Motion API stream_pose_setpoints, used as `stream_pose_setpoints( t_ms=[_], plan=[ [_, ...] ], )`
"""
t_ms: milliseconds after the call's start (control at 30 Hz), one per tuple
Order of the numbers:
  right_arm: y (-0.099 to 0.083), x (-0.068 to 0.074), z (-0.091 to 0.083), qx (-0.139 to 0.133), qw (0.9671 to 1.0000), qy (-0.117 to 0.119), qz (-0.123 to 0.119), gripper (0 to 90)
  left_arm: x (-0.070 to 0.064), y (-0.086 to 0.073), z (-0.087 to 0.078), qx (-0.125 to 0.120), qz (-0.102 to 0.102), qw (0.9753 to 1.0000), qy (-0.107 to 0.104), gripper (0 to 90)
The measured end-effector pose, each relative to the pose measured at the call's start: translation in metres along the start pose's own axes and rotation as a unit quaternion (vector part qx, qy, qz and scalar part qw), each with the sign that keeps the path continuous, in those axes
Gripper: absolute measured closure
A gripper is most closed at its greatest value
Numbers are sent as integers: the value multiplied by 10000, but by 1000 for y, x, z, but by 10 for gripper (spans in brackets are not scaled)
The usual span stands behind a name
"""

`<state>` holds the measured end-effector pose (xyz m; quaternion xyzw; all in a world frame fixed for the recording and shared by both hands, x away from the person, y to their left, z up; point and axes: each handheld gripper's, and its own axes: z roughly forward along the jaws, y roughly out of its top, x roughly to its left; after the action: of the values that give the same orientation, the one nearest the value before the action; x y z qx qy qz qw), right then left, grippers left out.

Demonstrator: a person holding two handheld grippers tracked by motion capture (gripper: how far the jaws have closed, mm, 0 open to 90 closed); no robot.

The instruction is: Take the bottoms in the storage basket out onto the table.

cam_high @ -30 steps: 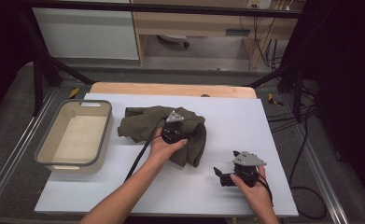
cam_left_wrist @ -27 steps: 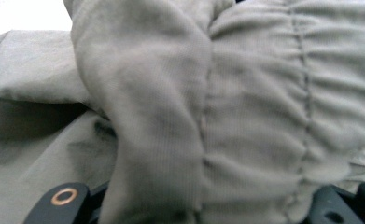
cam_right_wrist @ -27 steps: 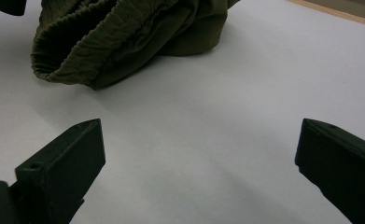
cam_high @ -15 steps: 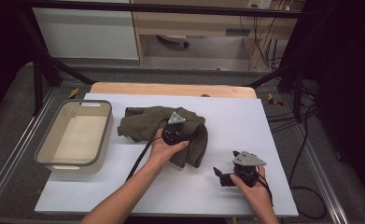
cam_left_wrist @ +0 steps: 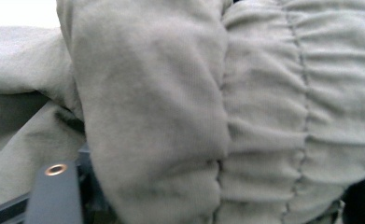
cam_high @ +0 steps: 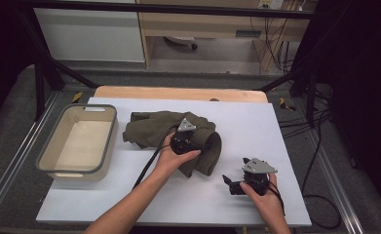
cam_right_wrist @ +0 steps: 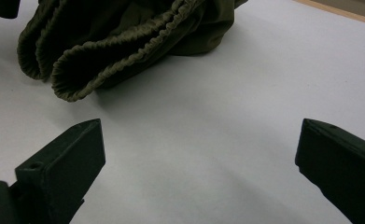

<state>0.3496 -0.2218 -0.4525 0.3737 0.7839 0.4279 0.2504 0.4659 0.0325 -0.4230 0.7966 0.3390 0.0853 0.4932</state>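
Observation:
An olive-green garment (cam_high: 149, 129) lies crumpled in the middle of the white table, and its elastic hem (cam_right_wrist: 119, 51) faces my right gripper. My left gripper (cam_high: 185, 137) is pressed down into the garment's right part. In the left gripper view its jaws stand wide apart, open, with gathered cloth (cam_left_wrist: 264, 116) bulging between them; the left gripper (cam_left_wrist: 208, 179) has not closed on it. My right gripper (cam_high: 233, 185) rests low on the table at the front right, pointing left toward the garment. The right gripper (cam_right_wrist: 199, 135) is open, with bare table between its jaws.
A beige plastic tub (cam_high: 51, 156) with a grey rim stands empty at the table's left edge. The white table surface (cam_high: 256, 126) ends at a wooden strip (cam_high: 178, 92) at the back. Cables trail from both grippers toward the front.

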Motion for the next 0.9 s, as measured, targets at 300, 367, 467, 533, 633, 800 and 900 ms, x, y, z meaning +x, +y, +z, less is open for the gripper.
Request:
stream_pose_setpoints(
  t_ms=[300,367,467,533,633,800,900],
  plan=[
    [0,0,0,-5,10000,3,-4,23,-4,2,-4,40,-139,9999,-69,120],
    [0,0,0,0,10000,3,4,22,-6,2,-5,20,-130,9999,-110,119],
    [0,0,1,-4,10000,4,-19,22,-8,3,-7,-30,-204,9996,-216,110],
    [0,0,1,-1,10000,7,-22,22,-9,4,-8,-74,-294,9991,-299,93],
    [0,0,0,-1,10000,5,-17,22,-10,6,-11,-154,-378,9985,-374,85],
    [0,0,0,0,10000,8,-20,22,-11,8,-14,-225,-394,9981,-406,76],
    [0,1,0,7,10000,19,-13,22,-13,9,-16,-297,-421,9977,-444,70]
  ],
)
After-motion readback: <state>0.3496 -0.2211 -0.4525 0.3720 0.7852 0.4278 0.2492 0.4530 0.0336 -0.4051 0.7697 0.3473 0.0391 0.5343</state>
